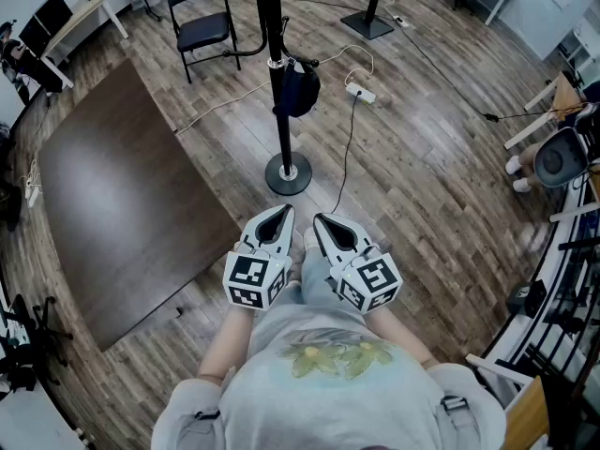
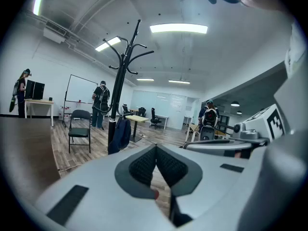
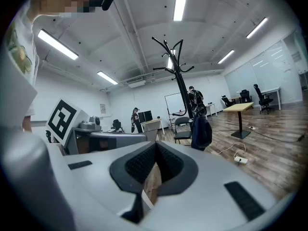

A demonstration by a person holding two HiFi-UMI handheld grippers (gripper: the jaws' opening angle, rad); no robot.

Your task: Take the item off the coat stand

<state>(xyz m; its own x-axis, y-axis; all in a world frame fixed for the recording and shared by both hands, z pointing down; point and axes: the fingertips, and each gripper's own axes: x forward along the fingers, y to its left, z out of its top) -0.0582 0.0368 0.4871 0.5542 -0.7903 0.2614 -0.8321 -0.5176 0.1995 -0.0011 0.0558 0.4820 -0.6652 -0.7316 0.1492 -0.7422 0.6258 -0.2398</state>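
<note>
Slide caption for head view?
Left gripper and right gripper, jaws shut, empty, face a coat stand hung with a dark item.

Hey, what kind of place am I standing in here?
Probably an open-plan office or lab workspace: a desk with monitors, a whiteboard, office chairs and long ceiling strip lights.

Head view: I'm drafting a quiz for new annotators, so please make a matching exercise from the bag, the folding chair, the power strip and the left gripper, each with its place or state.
Things:
1. bag
2. folding chair
3. power strip
4. left gripper

Places or states:
A. lying on the floor, right of the coat stand
B. jaws together, nothing between them
C. hanging on the coat stand
D. standing on the floor beyond the coat stand, to its left

Pairs: 1-C, 2-D, 3-A, 4-B
</note>
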